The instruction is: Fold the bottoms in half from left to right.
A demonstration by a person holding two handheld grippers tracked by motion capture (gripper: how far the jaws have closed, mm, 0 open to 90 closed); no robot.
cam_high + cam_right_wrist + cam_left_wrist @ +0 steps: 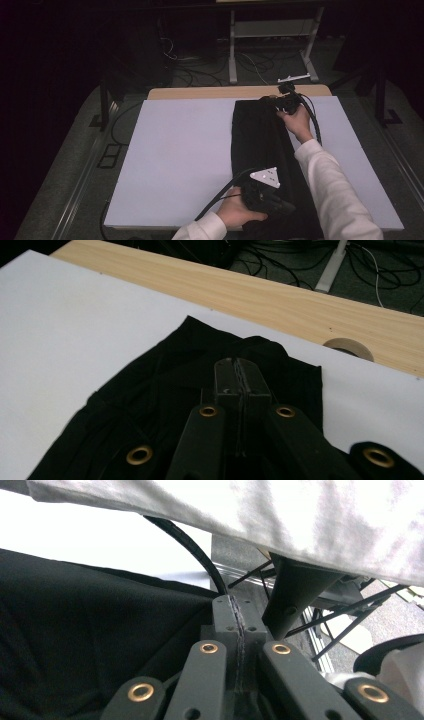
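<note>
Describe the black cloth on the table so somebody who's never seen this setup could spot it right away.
Start at the white sheet covering the wooden table. On its right half lies the black cloth, folded into a long strip running from the far edge to the near edge, with a gripper at each end. It is the sole dark, soft thing on the pale surface; the roll of tape is tan and lies on bare wood.

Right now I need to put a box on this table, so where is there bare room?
The widest free patch is the white board, from its left edge to the black cloth. A narrower strip lies between the cloth and the board's right edge. The cloth's strip is crowded: the left claw and right claw work there.
</note>
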